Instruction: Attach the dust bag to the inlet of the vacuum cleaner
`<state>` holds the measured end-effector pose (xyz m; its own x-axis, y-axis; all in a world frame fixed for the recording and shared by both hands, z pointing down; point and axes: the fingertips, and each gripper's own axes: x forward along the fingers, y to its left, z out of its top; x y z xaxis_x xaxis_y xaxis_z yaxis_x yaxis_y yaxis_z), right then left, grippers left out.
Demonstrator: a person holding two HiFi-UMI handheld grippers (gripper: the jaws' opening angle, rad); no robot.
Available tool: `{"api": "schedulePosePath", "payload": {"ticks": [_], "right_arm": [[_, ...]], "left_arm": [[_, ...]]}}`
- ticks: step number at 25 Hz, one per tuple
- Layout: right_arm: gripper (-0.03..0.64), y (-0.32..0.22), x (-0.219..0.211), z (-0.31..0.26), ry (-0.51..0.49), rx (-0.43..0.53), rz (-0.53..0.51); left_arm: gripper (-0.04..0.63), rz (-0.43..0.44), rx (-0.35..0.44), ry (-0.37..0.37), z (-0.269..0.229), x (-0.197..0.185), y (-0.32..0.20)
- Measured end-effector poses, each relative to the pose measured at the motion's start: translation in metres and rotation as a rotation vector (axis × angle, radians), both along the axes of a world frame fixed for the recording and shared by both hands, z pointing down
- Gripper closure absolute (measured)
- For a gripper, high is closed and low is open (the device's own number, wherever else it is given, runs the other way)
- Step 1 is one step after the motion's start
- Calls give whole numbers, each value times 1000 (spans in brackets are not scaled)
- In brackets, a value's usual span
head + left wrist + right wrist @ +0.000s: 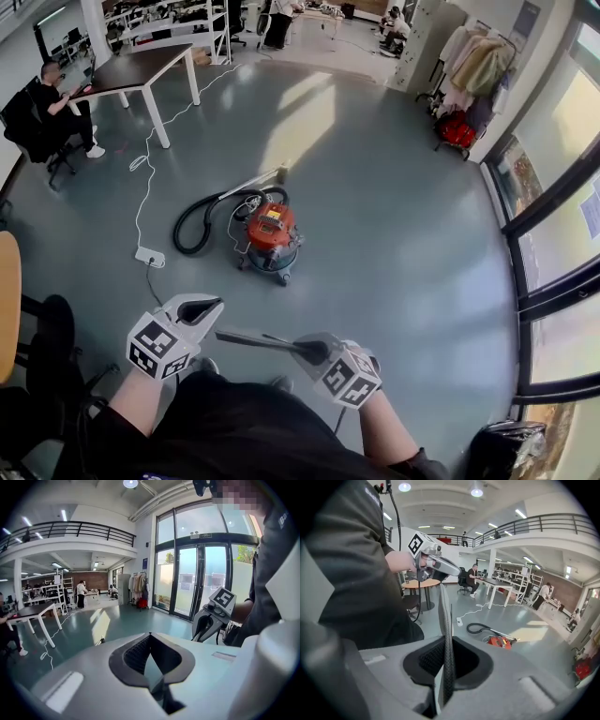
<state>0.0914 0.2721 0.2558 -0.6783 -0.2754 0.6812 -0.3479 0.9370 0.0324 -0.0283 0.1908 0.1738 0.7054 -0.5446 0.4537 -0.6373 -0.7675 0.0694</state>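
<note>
R gripper (314, 352) clenched on flat dark dust bag (258, 340), prob. carrying it to orange-grey canister vac (270, 232); L gripper (199, 309) released.

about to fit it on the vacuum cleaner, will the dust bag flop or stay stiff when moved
Probably fairly stiff: the dust bag juts sideways from the right gripper without drooping. Likely light, since a pinch at one edge holds it. Being thin and flat, it may still bend if pushed hard.
</note>
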Motion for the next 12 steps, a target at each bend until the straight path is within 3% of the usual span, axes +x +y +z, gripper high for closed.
{"api": "schedulePosePath", "payload": {"ticks": [12], "right_arm": [[595, -23, -3, 0, 43, -18, -5]], "left_arm": [[578, 10, -15, 50, 6, 3, -18]]}}
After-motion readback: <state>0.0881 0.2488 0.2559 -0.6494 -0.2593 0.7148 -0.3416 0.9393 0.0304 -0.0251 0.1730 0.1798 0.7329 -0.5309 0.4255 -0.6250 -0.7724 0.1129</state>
